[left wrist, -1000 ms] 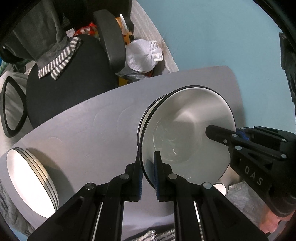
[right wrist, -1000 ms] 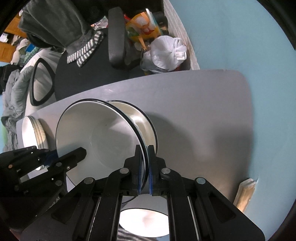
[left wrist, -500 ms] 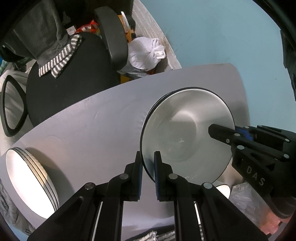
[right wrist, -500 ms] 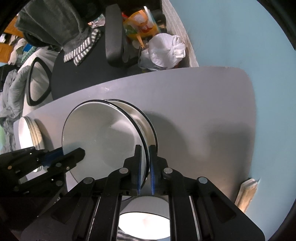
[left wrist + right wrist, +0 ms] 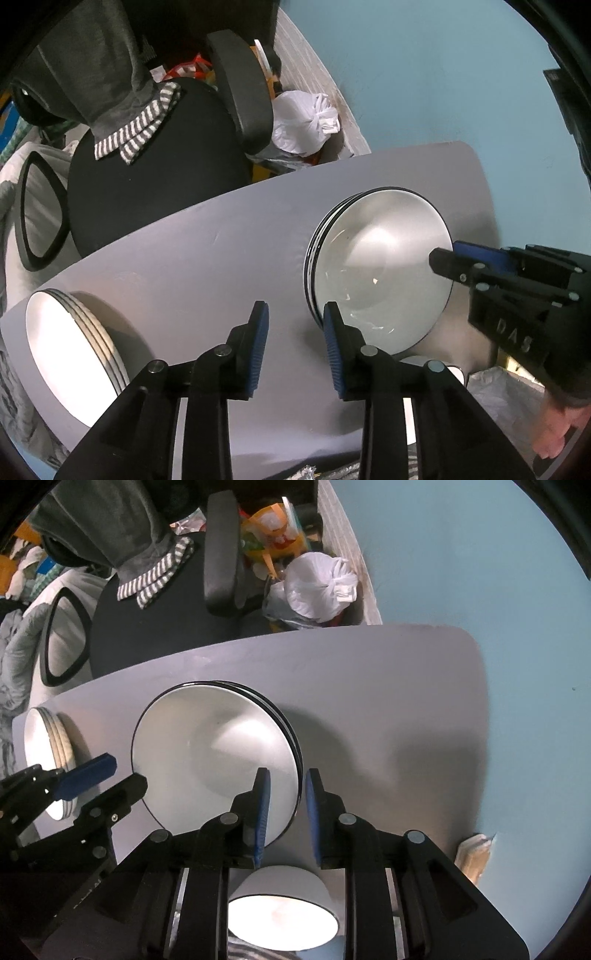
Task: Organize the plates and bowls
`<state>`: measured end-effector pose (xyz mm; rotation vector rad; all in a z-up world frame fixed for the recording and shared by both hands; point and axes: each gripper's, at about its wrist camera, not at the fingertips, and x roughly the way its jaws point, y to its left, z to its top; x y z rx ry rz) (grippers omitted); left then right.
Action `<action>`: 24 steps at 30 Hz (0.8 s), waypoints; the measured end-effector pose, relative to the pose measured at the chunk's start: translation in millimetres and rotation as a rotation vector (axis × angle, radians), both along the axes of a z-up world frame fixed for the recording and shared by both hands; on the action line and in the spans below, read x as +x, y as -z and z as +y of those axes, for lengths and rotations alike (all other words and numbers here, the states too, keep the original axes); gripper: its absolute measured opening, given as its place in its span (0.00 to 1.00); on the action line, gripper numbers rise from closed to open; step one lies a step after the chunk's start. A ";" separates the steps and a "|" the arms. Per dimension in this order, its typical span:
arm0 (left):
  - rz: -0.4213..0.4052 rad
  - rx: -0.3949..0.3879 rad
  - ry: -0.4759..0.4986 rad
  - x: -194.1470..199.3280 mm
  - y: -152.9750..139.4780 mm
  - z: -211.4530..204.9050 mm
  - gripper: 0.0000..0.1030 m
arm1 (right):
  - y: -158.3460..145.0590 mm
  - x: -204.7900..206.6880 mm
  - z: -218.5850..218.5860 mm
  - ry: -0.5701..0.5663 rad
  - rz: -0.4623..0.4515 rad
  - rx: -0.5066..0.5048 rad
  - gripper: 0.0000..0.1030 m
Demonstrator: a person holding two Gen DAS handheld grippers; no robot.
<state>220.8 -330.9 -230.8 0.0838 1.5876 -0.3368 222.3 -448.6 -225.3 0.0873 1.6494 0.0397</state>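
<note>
While a grey table (image 5: 221, 258) fills both views, a stack of black-rimmed bowls (image 5: 214, 746) rests on it near the middle. A pile of white plates (image 5: 66, 354) sits well apart at the table's left edge. The left gripper (image 5: 291, 314) is spread wide, its blue pads gripping nothing; the right-hand pad lies just beside the bowl stack's near rim. The right gripper (image 5: 286, 779) is parted more narrowly, its fingers straddling the top bowl's rim (whether they touch it cannot be told). A smaller white bowl (image 5: 280, 908) sits beneath the right gripper.
</note>
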 end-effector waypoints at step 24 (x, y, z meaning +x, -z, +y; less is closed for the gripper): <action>0.017 -0.091 0.094 -65.9 -18.9 -2.2 0.52 | -29.1 -64.1 -28.1 0.114 -0.060 0.047 0.45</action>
